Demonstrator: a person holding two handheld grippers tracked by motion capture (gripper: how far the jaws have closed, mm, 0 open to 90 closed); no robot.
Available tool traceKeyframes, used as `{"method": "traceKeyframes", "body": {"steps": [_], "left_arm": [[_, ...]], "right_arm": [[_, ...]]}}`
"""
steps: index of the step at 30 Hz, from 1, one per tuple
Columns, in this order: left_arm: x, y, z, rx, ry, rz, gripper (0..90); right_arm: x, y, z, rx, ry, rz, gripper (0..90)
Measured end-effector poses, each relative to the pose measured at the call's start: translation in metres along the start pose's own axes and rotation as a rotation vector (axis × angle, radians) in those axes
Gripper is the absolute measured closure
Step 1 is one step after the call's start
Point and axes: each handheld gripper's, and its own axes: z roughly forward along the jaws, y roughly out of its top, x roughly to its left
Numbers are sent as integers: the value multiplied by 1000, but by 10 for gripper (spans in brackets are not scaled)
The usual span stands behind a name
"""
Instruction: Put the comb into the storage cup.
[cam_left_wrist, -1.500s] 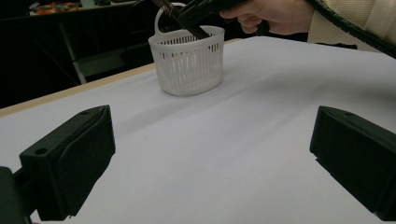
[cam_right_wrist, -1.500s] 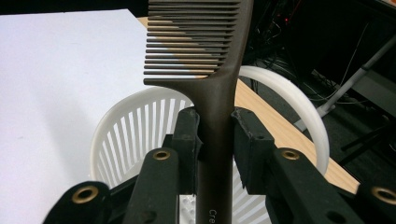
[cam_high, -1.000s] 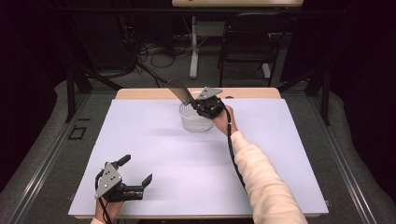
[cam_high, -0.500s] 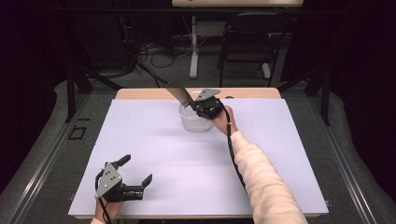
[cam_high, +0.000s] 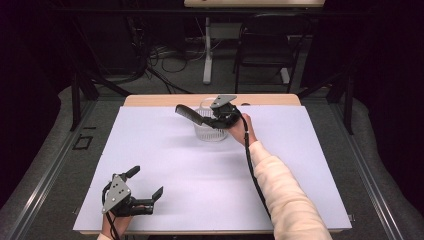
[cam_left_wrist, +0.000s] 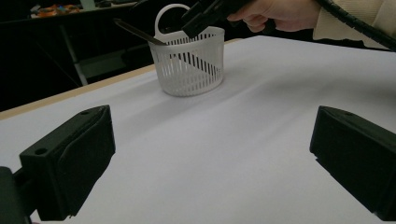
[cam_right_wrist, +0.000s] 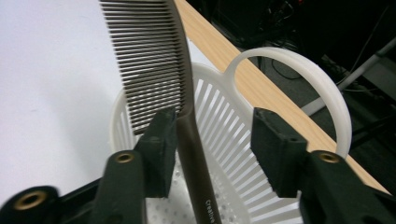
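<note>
A white slotted basket (cam_high: 210, 131) with a hoop handle stands at the far middle of the white table. My right gripper (cam_high: 214, 120) hovers just over its rim. A brown comb (cam_right_wrist: 154, 60) stands with its handle down in the basket (cam_right_wrist: 224, 140) and its teeth sticking up and out to the left (cam_high: 189, 113). The right jaws have just been opening. The comb's handle is between them, leaning against one pad, and the other pad stands well apart from it. My left gripper (cam_high: 147, 181) rests near the front left edge, open and empty, facing the basket (cam_left_wrist: 189, 65).
The white sheet (cam_high: 165, 150) covers most of the table, and a wooden strip (cam_high: 150, 101) shows along its far edge. Beyond the table are a dark chair (cam_high: 265, 45), a stand and floor cables. The person's right forearm (cam_high: 280, 190) crosses the right half of the table.
The right gripper's jaws have spread apart off the comb. The comb now sits a little lower, tipped to the left in the basket. The left gripper has not moved.
</note>
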Motion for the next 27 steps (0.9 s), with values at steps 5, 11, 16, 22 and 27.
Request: {"method": "traceKeyframes", "body": {"steps": [5, 11, 16, 22, 27], "left_arm": [[0, 0, 0, 2, -1, 0, 1], [0, 0, 0, 0, -1, -2, 1], [0, 0, 1, 3, -1, 1, 1], [-1, 0, 2, 6, -1, -1, 1], [-1, 0, 1, 7, -1, 2, 1]], "right_arm": [[-3, 3, -11, 9, 32, 36, 350], [-8, 4, -25, 7, 49, 69, 252], [-10, 3, -32, 30, 79, 88, 189], [-10, 2, -41, 42, 97, 93, 138], [-10, 1, -48, 53, 106, 95, 86]]}}
